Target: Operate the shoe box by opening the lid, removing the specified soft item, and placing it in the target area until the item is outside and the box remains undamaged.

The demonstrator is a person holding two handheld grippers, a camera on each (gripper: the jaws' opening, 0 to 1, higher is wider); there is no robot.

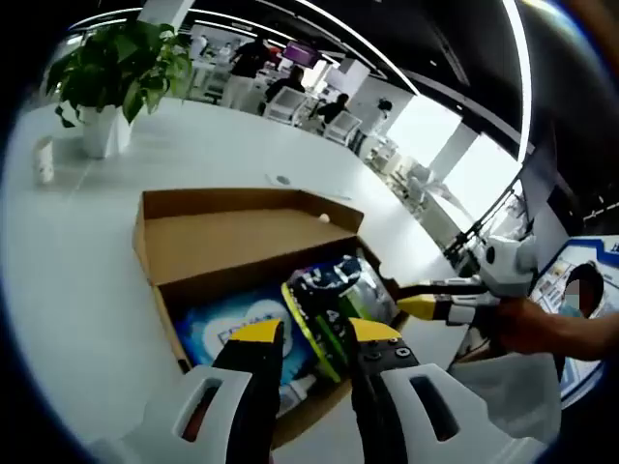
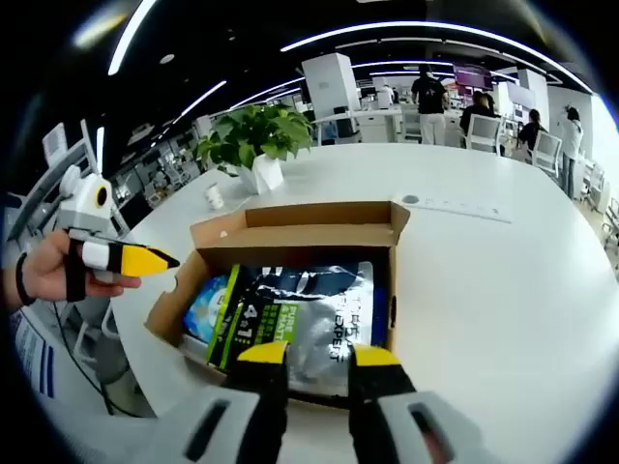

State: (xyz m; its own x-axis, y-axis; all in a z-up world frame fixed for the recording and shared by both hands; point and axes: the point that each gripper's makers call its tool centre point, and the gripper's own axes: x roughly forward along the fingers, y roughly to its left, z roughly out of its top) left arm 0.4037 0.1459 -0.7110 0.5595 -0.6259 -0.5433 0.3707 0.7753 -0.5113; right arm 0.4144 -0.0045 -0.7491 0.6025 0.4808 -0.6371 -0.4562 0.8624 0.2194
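Left gripper view: the cardboard shoe box [image 1: 227,253] lies open, lid folded back; opening is judged complete. The left gripper [image 1: 315,333] hovers over the glossy soft pouch [image 1: 334,295] inside the box, its jaws slightly parted, gripping nothing.

Right gripper view: the right gripper [image 2: 318,355] hangs at the box's near wall, its jaws likewise parted and empty. Removal and placement remain.

Blue pack [image 1: 224,329] half under silver pouch [image 2: 309,314]
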